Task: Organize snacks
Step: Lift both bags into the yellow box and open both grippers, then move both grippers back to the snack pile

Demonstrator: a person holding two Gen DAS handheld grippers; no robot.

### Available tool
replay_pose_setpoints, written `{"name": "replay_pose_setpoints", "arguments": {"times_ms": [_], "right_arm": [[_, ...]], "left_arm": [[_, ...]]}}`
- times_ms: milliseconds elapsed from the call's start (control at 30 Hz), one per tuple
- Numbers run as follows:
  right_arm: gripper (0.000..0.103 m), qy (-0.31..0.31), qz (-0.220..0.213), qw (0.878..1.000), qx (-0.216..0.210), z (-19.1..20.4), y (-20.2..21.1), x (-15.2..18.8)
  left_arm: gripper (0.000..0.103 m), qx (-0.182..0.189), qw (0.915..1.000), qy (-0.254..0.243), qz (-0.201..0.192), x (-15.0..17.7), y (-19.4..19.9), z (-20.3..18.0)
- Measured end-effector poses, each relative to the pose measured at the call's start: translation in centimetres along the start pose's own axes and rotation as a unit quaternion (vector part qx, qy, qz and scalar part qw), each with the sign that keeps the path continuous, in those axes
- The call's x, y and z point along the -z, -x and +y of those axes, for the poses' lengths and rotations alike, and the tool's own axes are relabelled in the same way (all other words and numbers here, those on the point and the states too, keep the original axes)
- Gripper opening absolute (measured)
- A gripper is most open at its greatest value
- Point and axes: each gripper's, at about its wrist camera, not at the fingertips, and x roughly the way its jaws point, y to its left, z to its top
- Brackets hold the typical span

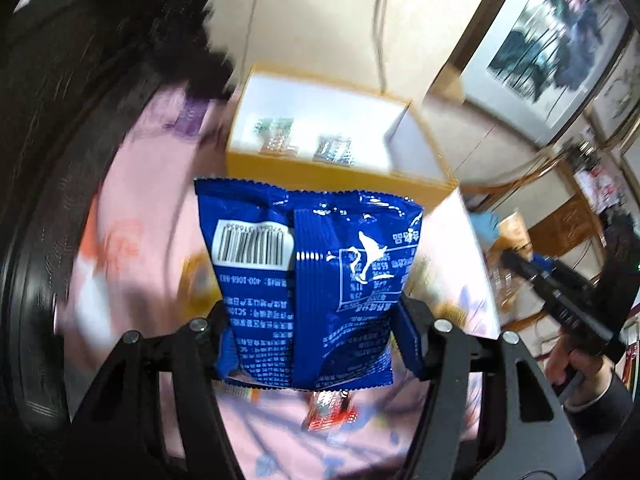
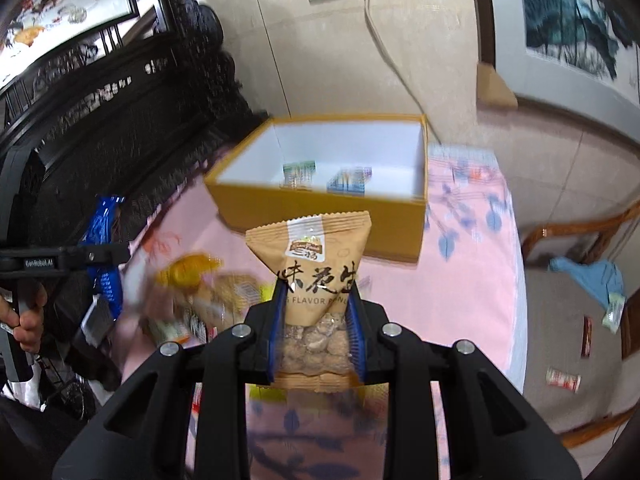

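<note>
Inside yellow box: two small packets.

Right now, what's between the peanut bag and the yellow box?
Only bare pink tablecloth. In the right wrist view, the peanut bag in the right tongs sits just short of the yellow box, nothing between.

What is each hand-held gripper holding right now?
Left hand-held gripper: closed on the blue snack bag.
Right hand-held gripper: closed on the tan peanut bag.
</note>
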Motion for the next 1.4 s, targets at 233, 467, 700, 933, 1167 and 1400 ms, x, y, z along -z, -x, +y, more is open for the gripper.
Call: {"name": "replay_pose_setpoints", "arguments": {"times_ms": [233,467,700,933,1167,1400], "right_arm": [[0.028,0.004,-0.053,0.999,-0.003,-1.0,-1.5,-7.2],[0.028,0.001,-0.075,0.997,0.004,-2.3,-4.9,-13.4],[0.028,0.005,-0.073,0.997,0.021,-3.2,-8.5,-16.5],[0.073,-0.004,-0.093,0.993,0.072,-3.8,-9.3,-17.5],[0.073,-0.013,-0.091,0.994,0.056,-3.6,-7.9,-16.8],[0.073,-0.021,-0.079,0.996,0.037,-2.9,-5.6,-14.2]], "left_arm": [[0.063,0.010,0.9961,-0.038,-0.079,-9.3,-0.7,-2.8],[0.063,0.000,0.9923,-0.063,-0.107,-16.4,-3.9,-4.6],[0.063,-0.018,0.9916,-0.077,-0.102,-20.7,-8.2,-5.0],[0.097,-0.061,0.9888,-0.056,-0.124,-22.0,-8.8,-4.2],[0.098,-0.056,0.9891,-0.048,-0.127,-20.4,-6.7,-3.9],[0.099,-0.054,0.9888,-0.053,-0.129,-17.0,-4.4,-4.5]]}}
